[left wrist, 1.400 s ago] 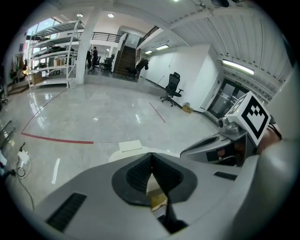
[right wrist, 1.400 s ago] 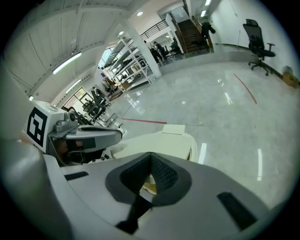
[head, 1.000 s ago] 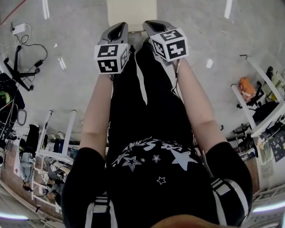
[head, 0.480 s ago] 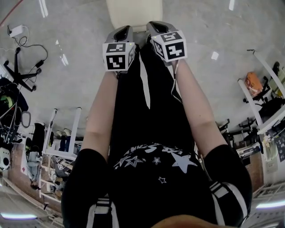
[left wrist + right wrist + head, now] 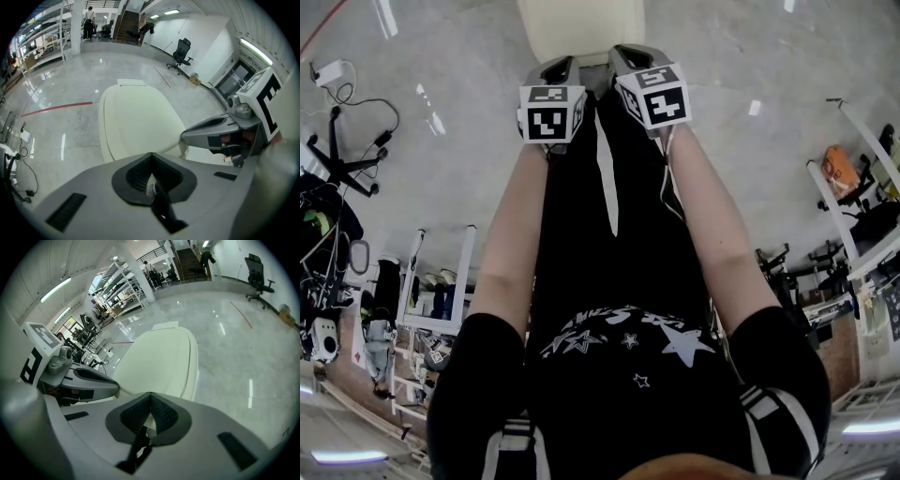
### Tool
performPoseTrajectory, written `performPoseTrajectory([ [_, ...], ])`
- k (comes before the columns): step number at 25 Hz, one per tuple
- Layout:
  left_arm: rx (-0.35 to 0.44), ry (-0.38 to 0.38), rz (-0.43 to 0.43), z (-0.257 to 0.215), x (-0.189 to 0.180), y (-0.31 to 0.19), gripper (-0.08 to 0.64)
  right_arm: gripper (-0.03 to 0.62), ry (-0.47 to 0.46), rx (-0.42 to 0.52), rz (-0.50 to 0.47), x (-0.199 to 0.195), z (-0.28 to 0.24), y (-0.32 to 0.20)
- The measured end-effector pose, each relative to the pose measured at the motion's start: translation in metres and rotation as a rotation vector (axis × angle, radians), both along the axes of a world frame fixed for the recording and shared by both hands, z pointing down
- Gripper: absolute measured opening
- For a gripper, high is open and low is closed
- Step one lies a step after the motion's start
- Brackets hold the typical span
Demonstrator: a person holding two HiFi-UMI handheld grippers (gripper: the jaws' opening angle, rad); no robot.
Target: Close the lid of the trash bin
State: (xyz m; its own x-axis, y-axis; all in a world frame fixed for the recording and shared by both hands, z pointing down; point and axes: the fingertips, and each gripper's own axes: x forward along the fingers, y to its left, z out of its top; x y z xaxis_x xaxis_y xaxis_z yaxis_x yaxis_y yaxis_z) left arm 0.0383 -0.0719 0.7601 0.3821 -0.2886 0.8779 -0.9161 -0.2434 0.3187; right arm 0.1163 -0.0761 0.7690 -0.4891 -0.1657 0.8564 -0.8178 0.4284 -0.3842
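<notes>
One cream rounded plastic trash bin lid [image 5: 581, 28], cut off at head view's top. Two claws, left claw [image 5: 562, 64] and right claw [image 5: 623, 52], each pinched together, empty, by lid's near edge.

Left gripper [image 5: 556, 67] just beside right gripper [image 5: 625, 54], trash bin lid [image 5: 581, 26] just ahead.

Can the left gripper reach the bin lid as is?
Likely yes: left gripper, jaws together, points straight at the cream lid, nothing between them; right gripper sits alongside, not across.
</notes>
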Motion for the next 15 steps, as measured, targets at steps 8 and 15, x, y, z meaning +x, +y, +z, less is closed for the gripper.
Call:
performPoseTrajectory([
  [8, -0.029, 0.007, 0.019, 0.009, 0.002, 0.001, 0.011, 0.006, -0.001, -0.013, 0.006, 0.002, 0.009, 0.001],
  [15, -0.064, -0.009, 0.012, 0.013, 0.004, 0.002, 0.011, 0.006, 0.023, -0.010, -0.017, 0.000, 0.012, 0.001],
])
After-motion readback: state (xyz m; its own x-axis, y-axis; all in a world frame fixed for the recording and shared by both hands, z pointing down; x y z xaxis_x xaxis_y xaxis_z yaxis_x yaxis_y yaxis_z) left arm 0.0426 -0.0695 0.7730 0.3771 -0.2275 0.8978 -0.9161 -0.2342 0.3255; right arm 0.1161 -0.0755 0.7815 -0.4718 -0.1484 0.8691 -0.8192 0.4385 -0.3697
